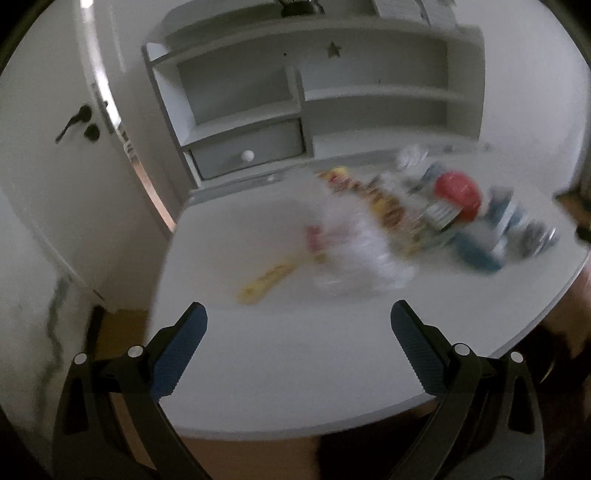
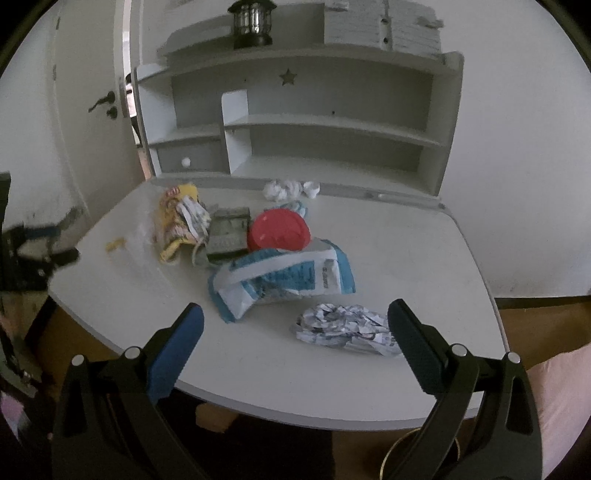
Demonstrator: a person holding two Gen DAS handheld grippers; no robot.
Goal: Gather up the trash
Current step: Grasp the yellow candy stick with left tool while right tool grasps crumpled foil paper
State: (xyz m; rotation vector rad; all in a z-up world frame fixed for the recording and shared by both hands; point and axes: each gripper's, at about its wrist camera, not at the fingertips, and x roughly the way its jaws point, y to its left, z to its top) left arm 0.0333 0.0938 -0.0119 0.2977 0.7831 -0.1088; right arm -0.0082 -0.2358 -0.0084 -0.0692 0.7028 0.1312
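Trash lies on a white desk (image 2: 388, 251): a crumpled printed paper ball (image 2: 343, 328), a blue and white bag (image 2: 284, 277), a red lid (image 2: 279, 229), a grey packet (image 2: 227, 232), a yellow wrapper (image 2: 179, 218), a small yellow scrap (image 2: 115, 244) and white tissue wads (image 2: 290, 189). My right gripper (image 2: 295, 314) is open and empty, the paper ball just inside its right finger. My left gripper (image 1: 298, 314) is open and empty above the desk's near edge. The left wrist view is blurred; it shows the red lid (image 1: 458, 190), a yellow wrapper strip (image 1: 266, 278) and clear plastic (image 1: 362, 251).
A white shelf unit (image 2: 332, 122) with a small drawer (image 2: 190, 153) stands at the desk's back, a black lantern (image 2: 252, 24) on top. A white door (image 1: 55, 147) is at the left. A round metal rim (image 2: 417, 458) shows below the desk's front edge.
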